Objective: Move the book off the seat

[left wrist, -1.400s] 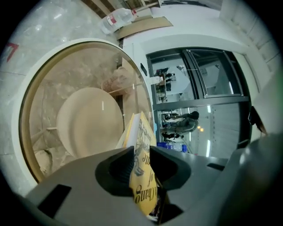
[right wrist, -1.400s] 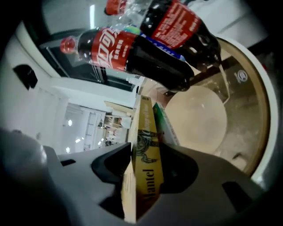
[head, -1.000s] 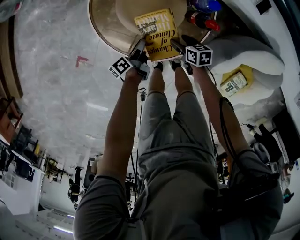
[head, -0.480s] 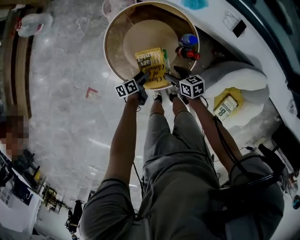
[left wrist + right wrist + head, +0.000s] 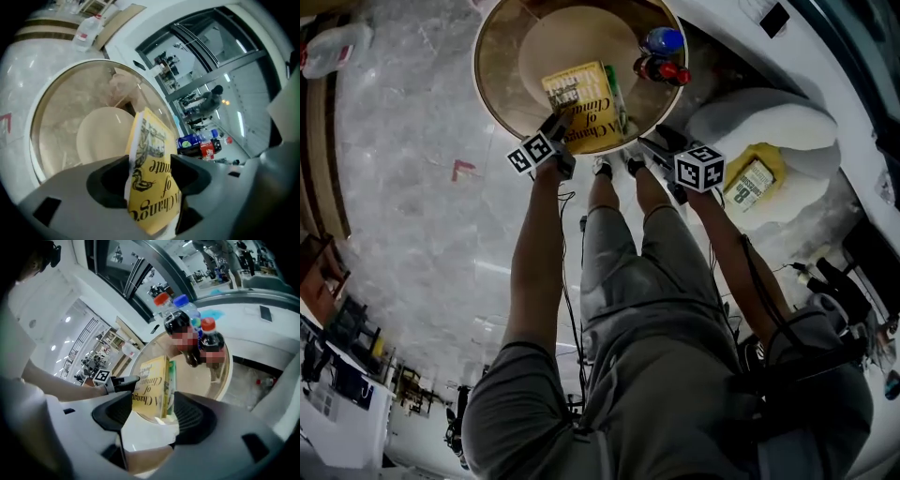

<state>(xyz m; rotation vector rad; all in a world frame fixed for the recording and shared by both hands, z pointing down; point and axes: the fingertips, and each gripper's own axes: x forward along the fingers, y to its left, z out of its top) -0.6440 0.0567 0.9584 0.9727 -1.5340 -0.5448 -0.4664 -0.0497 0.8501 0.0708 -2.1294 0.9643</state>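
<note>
A yellow book (image 5: 581,108) lies flat on the round glass-topped table (image 5: 492,103), next to a thin green book (image 5: 617,89). My left gripper (image 5: 558,127) is at the yellow book's near left corner. Its jaws are opening. In the left gripper view the yellow book (image 5: 152,183) stands between the jaws of that gripper (image 5: 150,173), with a gap on the left side. My right gripper (image 5: 652,145) is open and empty, drawn back from the book's near edge. In the right gripper view the yellow book (image 5: 150,387) lies beyond the right gripper (image 5: 150,416).
Two bottles (image 5: 661,56) stand at the table's right rim. A white cushioned seat (image 5: 769,122) to the right carries another yellow item (image 5: 753,183). The person's legs and feet are just below the table edge. Pale stone floor spreads to the left.
The left jaws have opened from their grip on the book. The book now rests on the table. The right gripper has pulled back from the book toward the person.
</note>
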